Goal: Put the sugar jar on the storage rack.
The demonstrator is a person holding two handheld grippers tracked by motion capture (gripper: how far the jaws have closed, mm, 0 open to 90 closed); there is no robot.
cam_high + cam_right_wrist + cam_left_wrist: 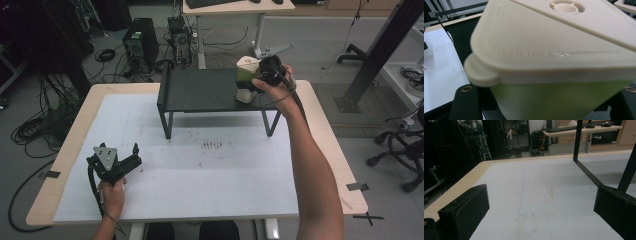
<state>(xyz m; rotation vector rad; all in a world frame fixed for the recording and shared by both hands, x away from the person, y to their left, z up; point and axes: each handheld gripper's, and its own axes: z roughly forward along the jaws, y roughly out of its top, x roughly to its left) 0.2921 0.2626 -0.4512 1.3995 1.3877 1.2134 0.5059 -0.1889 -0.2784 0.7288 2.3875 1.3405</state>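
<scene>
So the right gripper (pixel 264 75) is clamped on the green plastic container with a cream lid (pixel 246 75), standing upright at the right end of the black metal shelf (pixel 200 90). Left gripper (pixel 131 157) sits open, well apart, near the table's front-left.

The plastic container (pixel 246 75) at the upper middle of the high view has a pale green body and a cream lid (pixel 564 37) with raised lettering. The low metal shelf (pixel 200 90) beneath it is black. The wooden surface (pixel 75 140) is light tan, covered by a white sheet (pixel 200 180) speckled with dark marks. Both grippers are black, the left gripper (pixel 131 156) bearing a grey plate.
</scene>
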